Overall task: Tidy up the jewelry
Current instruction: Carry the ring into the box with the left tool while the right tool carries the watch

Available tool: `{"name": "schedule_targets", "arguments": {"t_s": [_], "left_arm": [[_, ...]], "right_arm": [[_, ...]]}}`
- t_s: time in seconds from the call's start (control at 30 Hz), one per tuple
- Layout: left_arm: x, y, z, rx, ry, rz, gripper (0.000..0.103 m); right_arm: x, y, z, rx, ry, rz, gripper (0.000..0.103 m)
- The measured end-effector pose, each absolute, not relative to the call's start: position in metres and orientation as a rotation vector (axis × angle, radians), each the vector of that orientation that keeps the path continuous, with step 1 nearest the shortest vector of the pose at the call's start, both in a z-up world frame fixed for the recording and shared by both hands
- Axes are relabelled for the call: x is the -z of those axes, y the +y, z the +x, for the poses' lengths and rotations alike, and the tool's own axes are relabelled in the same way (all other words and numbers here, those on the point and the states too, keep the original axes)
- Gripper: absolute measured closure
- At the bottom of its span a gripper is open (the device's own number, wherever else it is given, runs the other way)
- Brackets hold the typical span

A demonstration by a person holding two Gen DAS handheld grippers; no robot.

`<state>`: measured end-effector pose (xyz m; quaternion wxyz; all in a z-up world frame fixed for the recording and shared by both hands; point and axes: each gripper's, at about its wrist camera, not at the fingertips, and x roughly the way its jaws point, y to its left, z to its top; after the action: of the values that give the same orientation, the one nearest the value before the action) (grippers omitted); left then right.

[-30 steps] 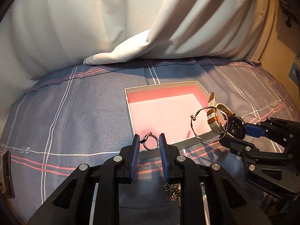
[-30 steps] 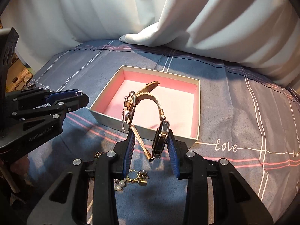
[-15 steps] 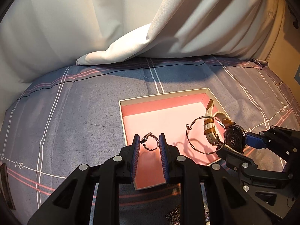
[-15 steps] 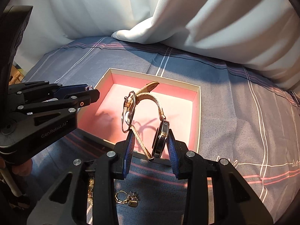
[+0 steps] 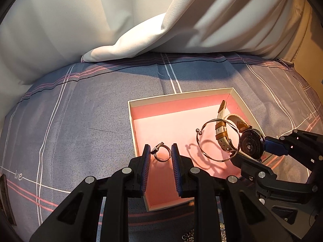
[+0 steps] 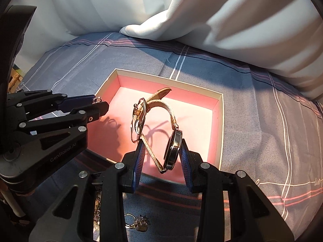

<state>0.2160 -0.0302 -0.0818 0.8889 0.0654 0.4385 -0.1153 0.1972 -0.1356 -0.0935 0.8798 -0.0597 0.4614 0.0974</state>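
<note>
A shallow box with a pink lining lies open on the bed; it also shows in the right wrist view. My left gripper is shut on a small ring and holds it over the box's near left part. My right gripper is shut on a watch with a tan strap, and a thin bangle hangs on that strap. In the left wrist view the watch and bangle hang over the box's right side.
The bed has a grey-blue plaid sheet. A white duvet is bunched along the far side. Loose jewelry, a ring charm and pearls, lies on the sheet below my right gripper. A chain lies at the near edge.
Both grippers have moved forward from the near edge of the box to over its pink floor, each still holding its piece.
</note>
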Motion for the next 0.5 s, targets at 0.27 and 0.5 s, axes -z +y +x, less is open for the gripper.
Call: {"name": "schedule_targets", "arguments": {"t_s": [0.27,0.5], "left_arm": [[0.064,-0.027,0.212,0.24,0.866,0.136,0.034],[0.052,-0.024,0.175,0.306,0.837,0.111,0.025]], "right_arm": [[0.086,-0.136,0.191,-0.121,0.937,-0.235,0.036],[0.063,-0.146,0.153,-0.11,0.884,-0.206,0.027]]}}
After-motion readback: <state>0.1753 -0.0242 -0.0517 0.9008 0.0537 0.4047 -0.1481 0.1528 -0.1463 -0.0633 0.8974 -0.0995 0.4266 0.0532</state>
